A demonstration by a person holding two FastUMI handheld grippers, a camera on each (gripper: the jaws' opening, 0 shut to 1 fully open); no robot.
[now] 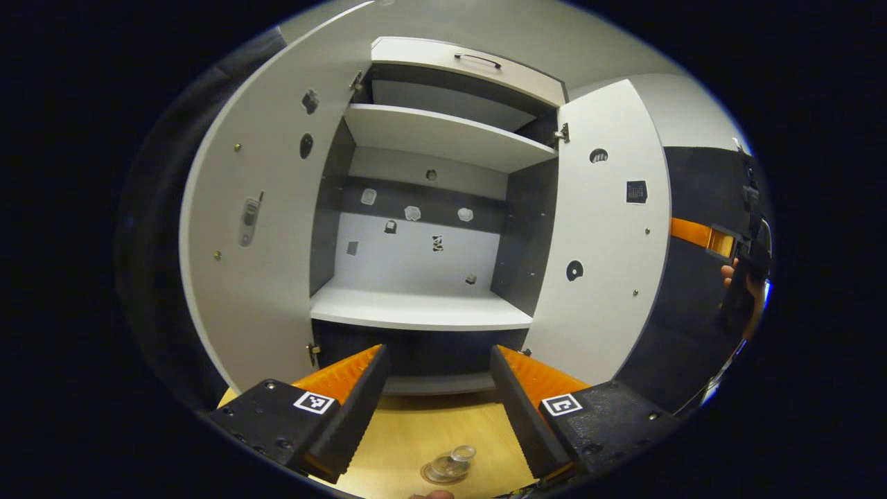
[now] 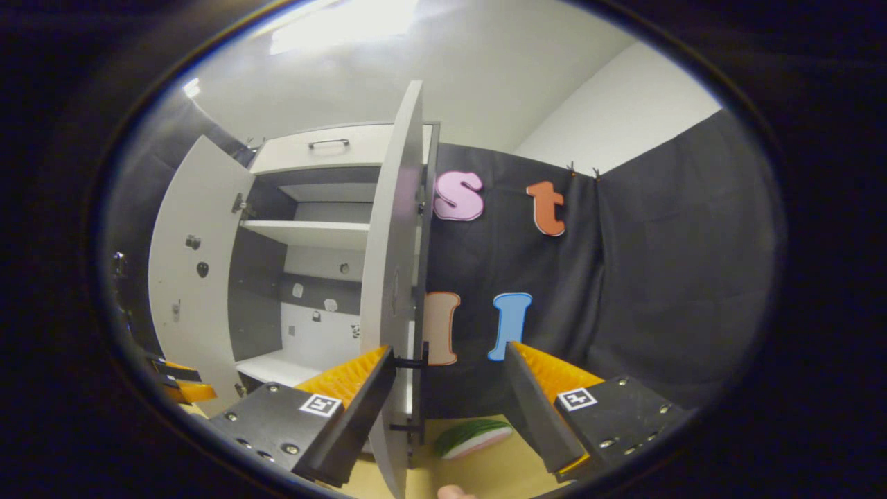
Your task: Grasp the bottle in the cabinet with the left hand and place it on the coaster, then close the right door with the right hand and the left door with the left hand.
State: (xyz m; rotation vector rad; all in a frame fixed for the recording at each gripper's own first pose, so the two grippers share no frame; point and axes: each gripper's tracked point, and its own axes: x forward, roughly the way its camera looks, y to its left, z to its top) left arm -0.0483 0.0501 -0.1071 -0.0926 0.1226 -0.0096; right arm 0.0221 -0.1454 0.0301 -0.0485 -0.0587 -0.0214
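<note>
A small clear bottle (image 1: 454, 461) stands on a round coaster (image 1: 431, 477) on the wooden table (image 1: 409, 430), low between my left gripper's fingers. My left gripper (image 1: 438, 350) is open and empty, facing the cabinet (image 1: 423, 308), whose shelves are bare. Both doors stand wide open: the left door (image 1: 267, 229) and the right door (image 1: 606, 242). In the right gripper view the right door (image 2: 395, 277) shows edge-on, with its dark handle (image 2: 410, 363) just beside one finger. My right gripper (image 2: 449, 348) is open and holds nothing.
A watermelon-slice toy (image 2: 475, 436) lies on the table behind the right door. The right gripper (image 1: 741, 256), held by a hand, shows at the far right of the left gripper view. The left gripper (image 2: 173, 381) shows low at the left of the right gripper view.
</note>
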